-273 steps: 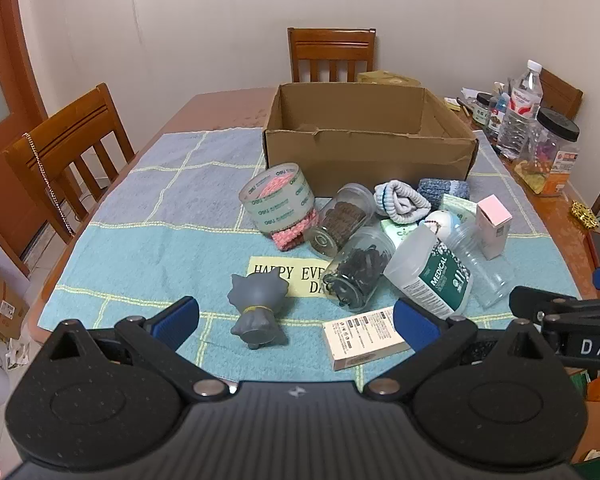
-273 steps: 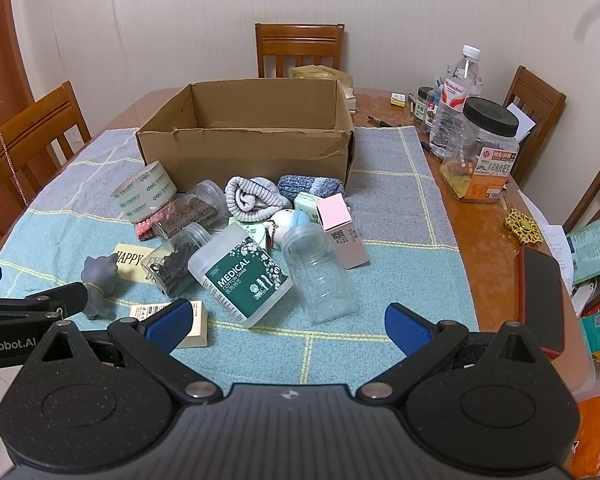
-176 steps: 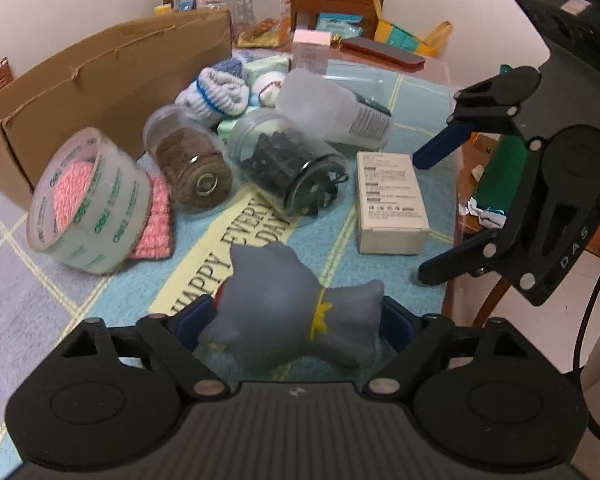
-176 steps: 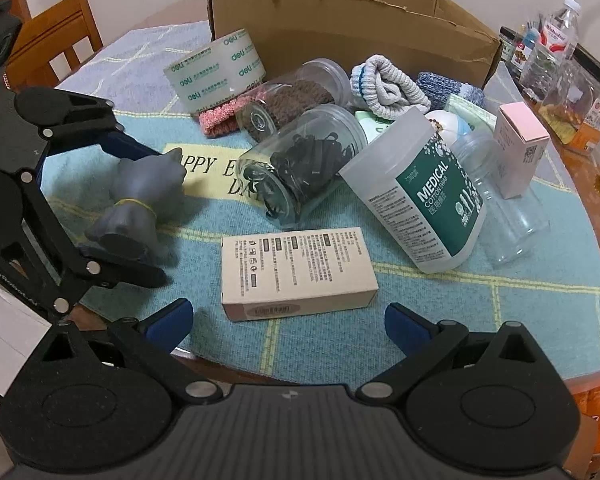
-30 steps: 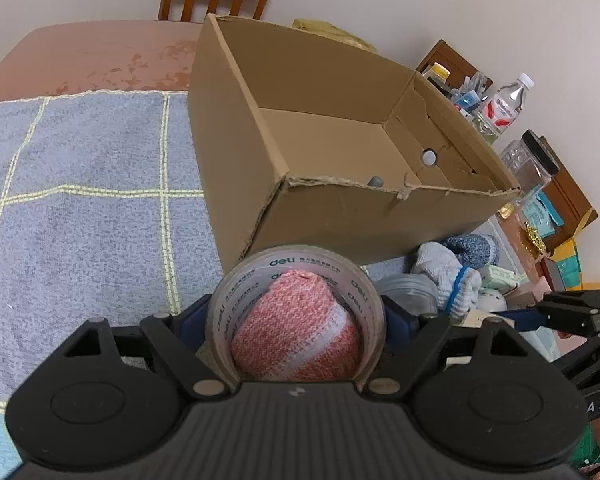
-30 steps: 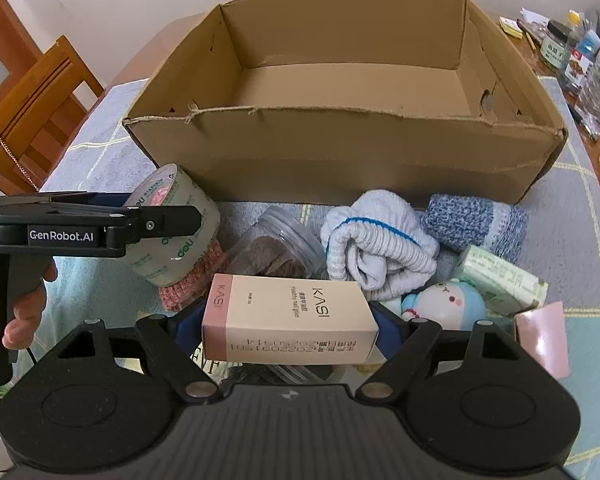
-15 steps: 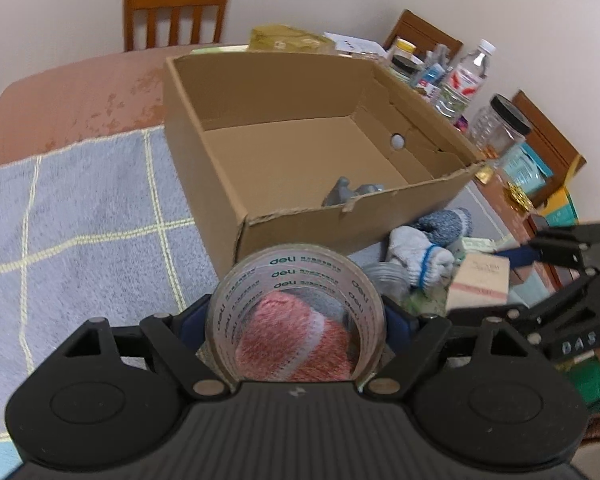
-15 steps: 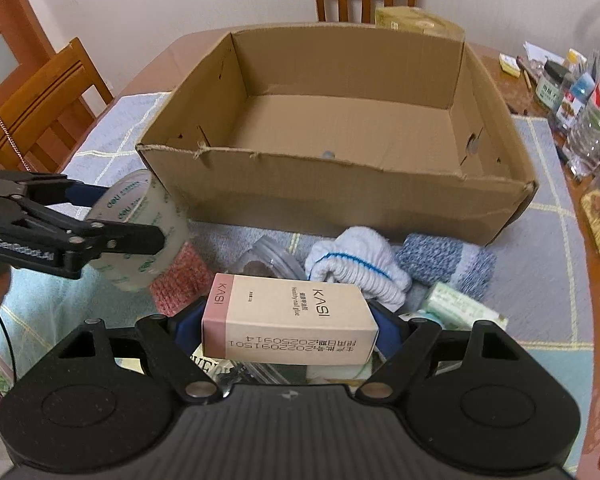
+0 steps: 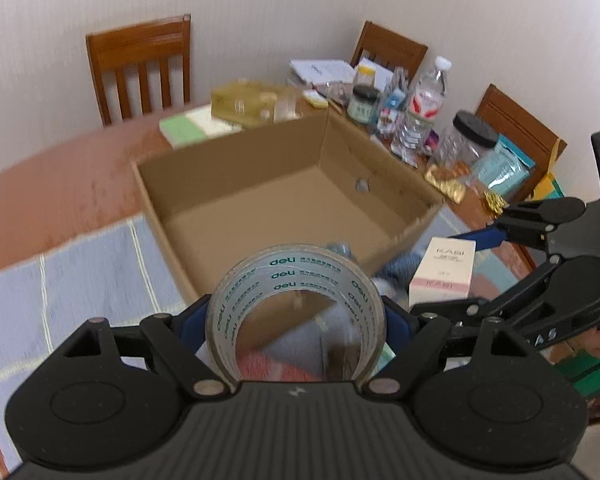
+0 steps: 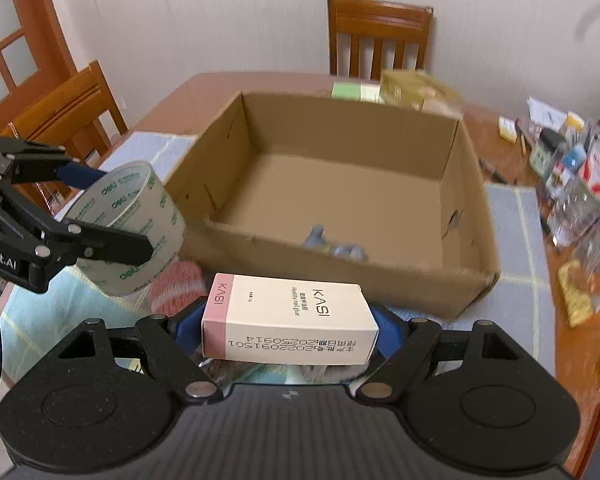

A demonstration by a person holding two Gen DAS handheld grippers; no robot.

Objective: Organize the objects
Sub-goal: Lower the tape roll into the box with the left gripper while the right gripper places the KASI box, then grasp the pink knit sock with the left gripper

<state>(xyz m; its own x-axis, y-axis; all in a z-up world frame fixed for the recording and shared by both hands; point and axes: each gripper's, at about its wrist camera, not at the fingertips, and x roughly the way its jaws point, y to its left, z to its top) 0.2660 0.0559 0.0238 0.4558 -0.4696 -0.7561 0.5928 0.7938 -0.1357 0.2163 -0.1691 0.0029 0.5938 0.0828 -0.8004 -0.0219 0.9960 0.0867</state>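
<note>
My left gripper [image 9: 296, 322] is shut on a clear tape roll [image 9: 296, 280] and holds it up in front of the open cardboard box [image 9: 236, 188]. From the right wrist view that tape roll [image 10: 128, 224] hangs left of the box [image 10: 472, 200]. My right gripper [image 10: 290, 326] is shut on a white and pink KASI carton [image 10: 288, 318], held lengthwise before the box's near wall. In the left wrist view the carton [image 9: 444, 266] shows at the right. A grey toy figure [image 10: 332, 246] lies inside the box by its near wall.
A pink knitted cloth [image 10: 176, 280] lies on the blue towel [image 9: 80, 264] under the tape. Bottles and jars [image 9: 420, 108] crowd the table's right side. A green book [image 10: 352, 90] and a yellow packet [image 10: 412, 84] lie behind the box. Wooden chairs [image 10: 380, 36] ring the table.
Both grippers have risen with their loads, so more of the box's inside shows. The tape roll has lifted clear of the pink cloth, and the left view has rolled.
</note>
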